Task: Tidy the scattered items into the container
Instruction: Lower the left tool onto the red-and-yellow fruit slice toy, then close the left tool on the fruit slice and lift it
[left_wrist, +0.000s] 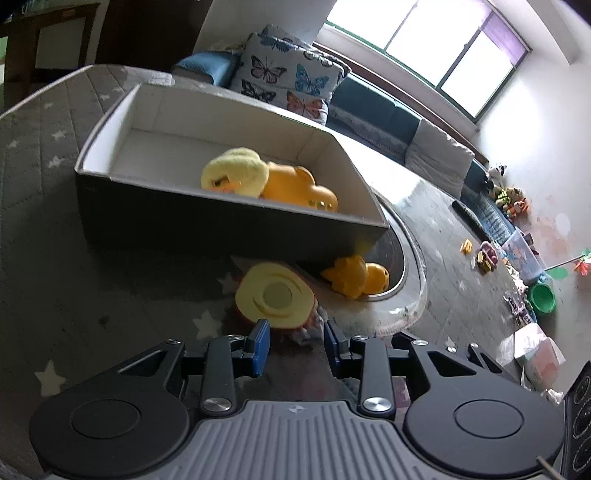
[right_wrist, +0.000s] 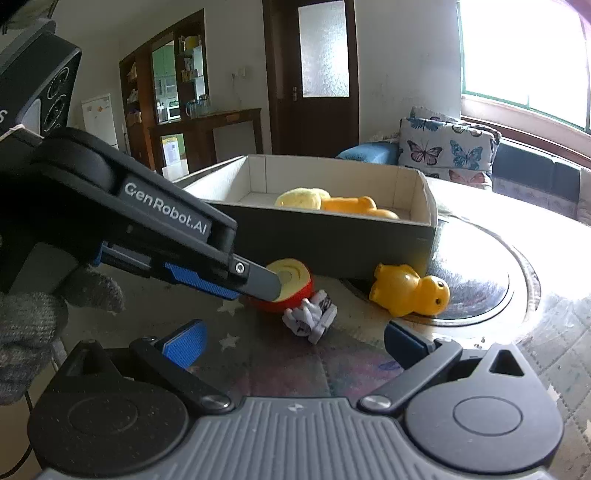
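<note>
A dark box with a white inside (left_wrist: 229, 221) (right_wrist: 332, 240) stands on the table and holds a yellow plush (left_wrist: 232, 171) (right_wrist: 301, 197) and an orange toy (left_wrist: 295, 186) (right_wrist: 351, 204). In front of it lie a halved toy apple (left_wrist: 275, 301) (right_wrist: 291, 282), a small grey-white toy (right_wrist: 312, 315) and a yellow duck (left_wrist: 354, 275) (right_wrist: 410, 290). My left gripper (left_wrist: 295, 341) is open, its fingers just short of the apple half; it shows from the side in the right wrist view (right_wrist: 258, 284). My right gripper (right_wrist: 291, 341) is open and empty, just short of the grey toy.
The table has a grey star-patterned cloth (left_wrist: 55, 162) and a round glass turntable (right_wrist: 480, 288). A butterfly cushion (left_wrist: 291, 79) and a sofa (left_wrist: 388, 114) lie behind. Toys and a green bowl (left_wrist: 542, 299) lie on the floor.
</note>
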